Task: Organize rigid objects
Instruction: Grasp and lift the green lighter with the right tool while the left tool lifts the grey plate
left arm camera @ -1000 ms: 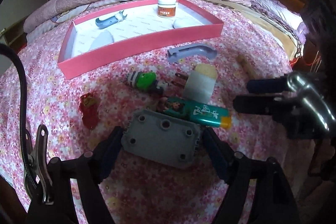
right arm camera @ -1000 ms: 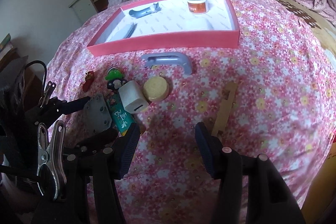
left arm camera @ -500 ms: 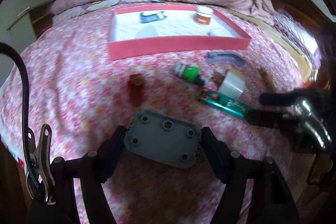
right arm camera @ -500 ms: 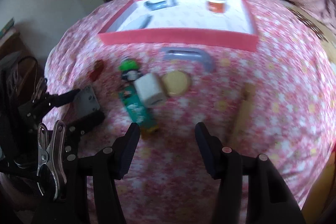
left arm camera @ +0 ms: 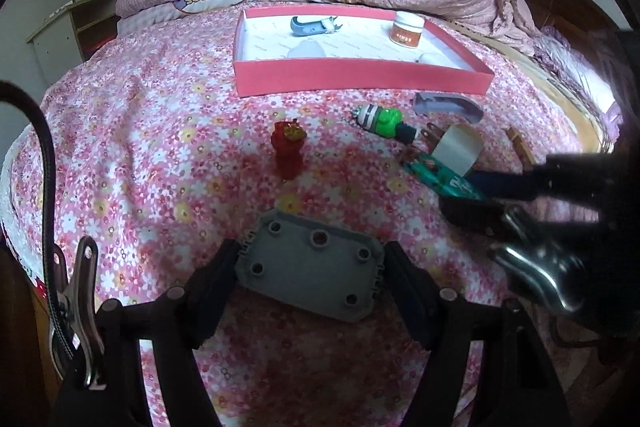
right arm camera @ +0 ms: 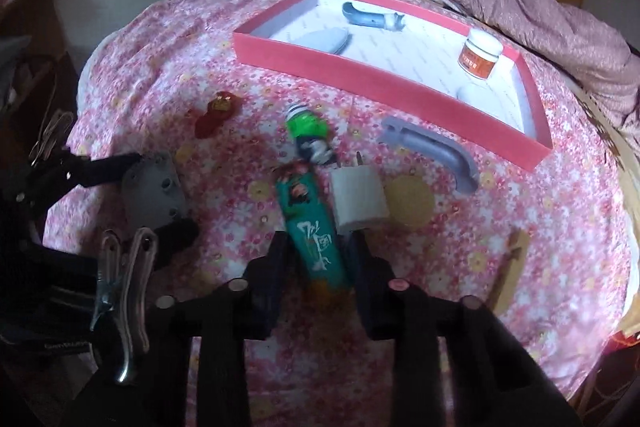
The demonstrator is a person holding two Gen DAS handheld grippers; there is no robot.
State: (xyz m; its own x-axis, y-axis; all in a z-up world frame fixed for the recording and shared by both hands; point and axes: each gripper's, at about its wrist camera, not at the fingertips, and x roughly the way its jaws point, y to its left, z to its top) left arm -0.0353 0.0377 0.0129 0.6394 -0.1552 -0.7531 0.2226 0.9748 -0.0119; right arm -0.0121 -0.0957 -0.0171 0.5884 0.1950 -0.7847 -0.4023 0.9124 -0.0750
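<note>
Rigid objects: loose items lie scattered on the pink floral bedspread (left arm camera: 132, 155), in the centre and right of both views; destination is the shallow pink-walled tray with white floor (left arm camera: 360, 77) in the upper centre of the left wrist view.
Left gripper (left arm camera: 310, 267): clenched on the grey rectangular plastic plate with round holes (left arm camera: 310, 263), bottom centre of its own view; the plate is clear of the bedspread and well short of the tray.
Right gripper (right arm camera: 318, 259): fingers now straddle the teal printed tube with orange cap (right arm camera: 316, 227), bottom centre of its own view; gaps remain on both sides, so not yet clamped.
Change, right side: a second ago this gripper hung wide open over bare cloth beside the items; it has since advanced onto the tube and narrowed.
Change, left side: the view has swung from the item cluster toward the tray; the grip on the plate is unchanged.
Meaning: judged as one object in transit and a second about to be grasped.
Hazard: white square charger plug (right arm camera: 358, 195) touches the tube at its right side; closing may nudge it.
Already in tray: blue-grey curved plastic handle (left arm camera: 314, 25), white jar with orange label (left arm camera: 407, 29).
Still outside: red translucent figurine (left arm camera: 287, 147), green-and-white toy figure (left arm camera: 380, 119), grey curved handle (left arm camera: 448, 105).
</note>
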